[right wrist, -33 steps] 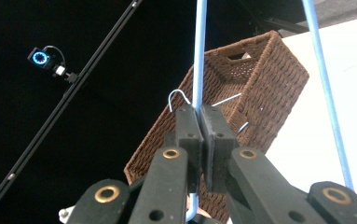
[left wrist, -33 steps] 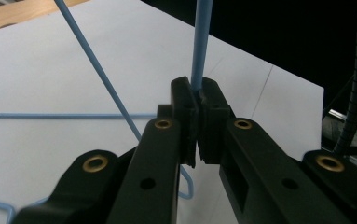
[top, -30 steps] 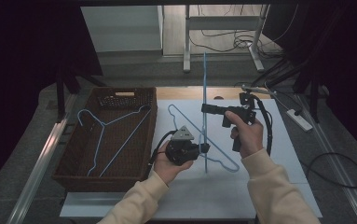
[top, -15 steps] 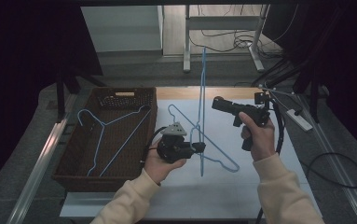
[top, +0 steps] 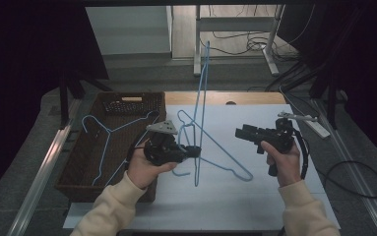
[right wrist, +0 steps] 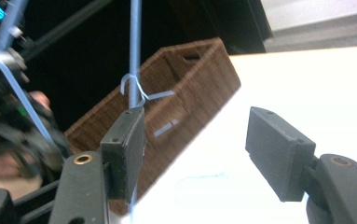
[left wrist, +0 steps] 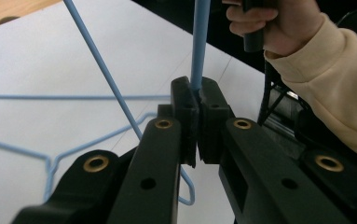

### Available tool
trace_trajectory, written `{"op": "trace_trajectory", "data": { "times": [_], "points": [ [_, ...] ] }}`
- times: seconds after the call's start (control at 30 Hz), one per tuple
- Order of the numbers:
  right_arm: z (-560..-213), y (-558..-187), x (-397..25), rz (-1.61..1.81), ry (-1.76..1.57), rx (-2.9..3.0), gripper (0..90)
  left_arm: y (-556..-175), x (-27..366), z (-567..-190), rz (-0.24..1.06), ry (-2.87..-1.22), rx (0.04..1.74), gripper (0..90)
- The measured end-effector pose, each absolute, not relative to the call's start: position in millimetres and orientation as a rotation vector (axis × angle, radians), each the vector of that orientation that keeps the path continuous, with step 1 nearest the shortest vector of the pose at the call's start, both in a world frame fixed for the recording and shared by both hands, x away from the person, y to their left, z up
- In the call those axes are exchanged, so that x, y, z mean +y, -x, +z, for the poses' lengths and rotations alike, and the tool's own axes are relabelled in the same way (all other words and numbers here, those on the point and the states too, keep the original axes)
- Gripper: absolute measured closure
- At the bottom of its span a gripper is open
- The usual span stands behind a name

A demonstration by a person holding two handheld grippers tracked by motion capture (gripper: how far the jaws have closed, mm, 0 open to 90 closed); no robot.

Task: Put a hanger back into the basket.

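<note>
Mid-carry, by the look of it: lifting a blue hanger (top: 203,98), likely bound for the basket (top: 132,101) at left. Stood on end over the middle of the table (top: 255,97), with one long wire pointing high and the lower end just above the sheet (top: 225,206). Pinched on that wire by the left gripper (top: 193,149), with the jaws pressed together on it in the left gripper view. Held well apart to the right, the right gripper (top: 240,132), jaws spread and gripping nothing.

Next, probably: swing left, tip the hanger flat, and lower it in beside the second hanger (top: 108,142), minding the long wire against the basket rim. Or first bring in the right gripper to steady the free end.

All around, a dim room, with cables (top: 235,34) trailing over the floor beyond. Wooden table, mostly under the white sheet. Brown wicker basket at its left edge. Off the far right corner, a power strip (top: 319,125).
</note>
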State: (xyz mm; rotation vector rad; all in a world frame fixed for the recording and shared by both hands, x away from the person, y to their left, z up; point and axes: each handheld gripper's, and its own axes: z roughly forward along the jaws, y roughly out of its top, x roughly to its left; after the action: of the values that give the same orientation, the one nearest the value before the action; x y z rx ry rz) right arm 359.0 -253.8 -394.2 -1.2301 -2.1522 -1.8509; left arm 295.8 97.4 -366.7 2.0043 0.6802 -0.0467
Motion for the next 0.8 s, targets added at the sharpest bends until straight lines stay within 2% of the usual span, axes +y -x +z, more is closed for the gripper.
{"op": "trace_trajectory", "data": {
  "times": [0.2,0.37,0.8],
  "points": [
    [-420,-353,-262,-1.775,1.259,-2.231,38.8,-299,122,-357,-0.045,-2.013,0.691,87.0],
    [-440,-343,-269,-1.714,1.277,-2.348,35.8,-300,142,-350,-0.029,-2.015,0.705,87.0],
    [-462,-335,-281,-1.679,1.347,-2.428,31.7,-311,180,-340,-0.034,-2.040,0.727,87.0]
  ]
}}
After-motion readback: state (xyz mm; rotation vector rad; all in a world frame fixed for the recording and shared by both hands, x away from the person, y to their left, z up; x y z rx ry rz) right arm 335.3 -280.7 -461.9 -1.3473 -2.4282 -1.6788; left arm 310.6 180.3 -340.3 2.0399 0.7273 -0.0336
